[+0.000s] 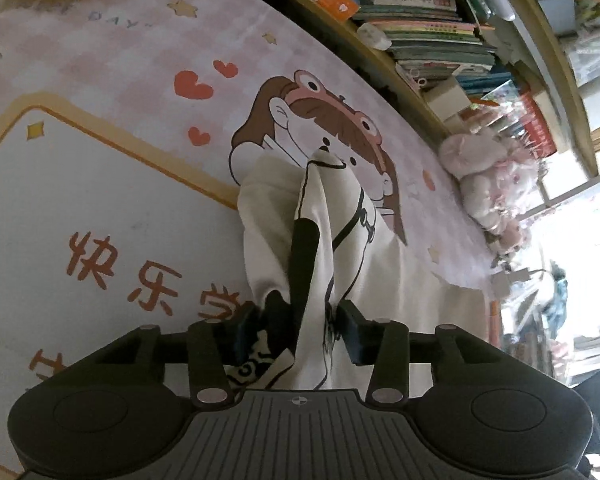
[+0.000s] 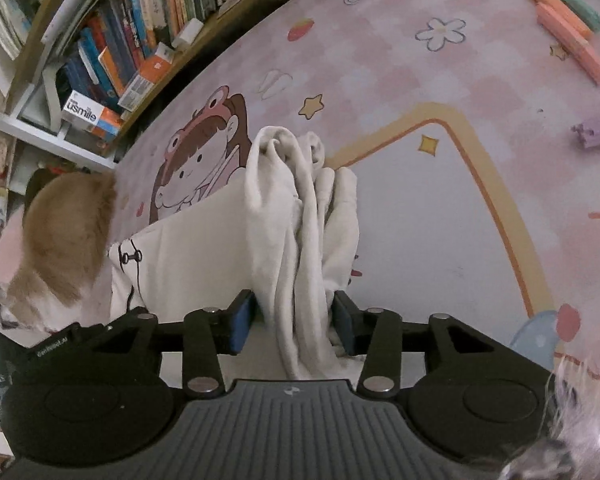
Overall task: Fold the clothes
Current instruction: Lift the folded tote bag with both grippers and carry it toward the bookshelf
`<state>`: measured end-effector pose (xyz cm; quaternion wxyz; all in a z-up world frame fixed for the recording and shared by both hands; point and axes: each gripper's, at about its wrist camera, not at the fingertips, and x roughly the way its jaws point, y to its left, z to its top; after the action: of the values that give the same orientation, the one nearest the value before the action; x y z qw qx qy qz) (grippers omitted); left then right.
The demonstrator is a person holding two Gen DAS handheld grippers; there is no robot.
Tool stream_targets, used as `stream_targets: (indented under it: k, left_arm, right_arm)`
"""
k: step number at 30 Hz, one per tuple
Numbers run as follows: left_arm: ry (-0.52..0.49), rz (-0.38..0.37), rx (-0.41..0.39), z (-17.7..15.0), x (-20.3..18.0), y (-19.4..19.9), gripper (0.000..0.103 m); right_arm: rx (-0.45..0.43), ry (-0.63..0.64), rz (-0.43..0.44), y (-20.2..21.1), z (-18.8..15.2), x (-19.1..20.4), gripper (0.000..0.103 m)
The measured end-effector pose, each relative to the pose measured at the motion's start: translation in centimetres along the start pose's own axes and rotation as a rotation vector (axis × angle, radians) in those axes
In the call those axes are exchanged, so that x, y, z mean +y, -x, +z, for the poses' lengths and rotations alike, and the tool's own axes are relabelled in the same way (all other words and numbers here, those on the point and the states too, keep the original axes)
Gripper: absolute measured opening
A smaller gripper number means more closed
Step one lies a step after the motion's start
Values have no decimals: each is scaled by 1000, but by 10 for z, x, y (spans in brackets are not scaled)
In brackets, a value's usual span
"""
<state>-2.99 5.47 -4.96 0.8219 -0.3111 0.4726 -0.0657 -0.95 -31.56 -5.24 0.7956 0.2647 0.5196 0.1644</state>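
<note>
A cream-white garment with black trim (image 1: 332,216) hangs bunched over a pink cartoon mat (image 1: 140,92). My left gripper (image 1: 300,332) is shut on a gathered fold of it, the cloth running up between the blue pads. In the right wrist view the same white garment (image 2: 300,216) is bunched in folds, and my right gripper (image 2: 294,326) is shut on it, with cloth pinched between the pads. A flat part of the garment with a black cord (image 2: 180,256) spreads to the left. The gripped edges are hidden by folds.
A bookshelf (image 1: 412,32) packed with books borders the mat's far edge; it also shows in the right wrist view (image 2: 132,40). Pink plush toys (image 1: 488,176) sit by it. Orange and green markers (image 2: 568,28) and a purple toy (image 2: 598,130) lie on the mat. A furry orange-white shape (image 2: 64,248) is at left.
</note>
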Motion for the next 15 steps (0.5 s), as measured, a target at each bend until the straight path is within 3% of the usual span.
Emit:
stream_targets:
  k: [3, 6, 9, 11, 15]
  left_arm:
    - [-83, 46, -26, -3, -14, 4, 28]
    - [-110, 59, -22, -3, -15, 6, 27]
    - [-82, 34, 7, 0, -8, 5, 30]
    - [-58, 15, 23, 2, -4, 5, 34]
    - [-23, 1, 40, 3, 3, 2, 42]
  right_arm:
    - [-66, 178, -43, 12, -9, 26, 18]
    - [-120, 336, -55, 26, -17, 46, 18]
    - [-97, 309, -56, 26, -15, 40, 18]
    - [-62, 210, -60, 20, -11, 26, 20]
    - [-48, 80, -66, 17, -4, 5, 40]
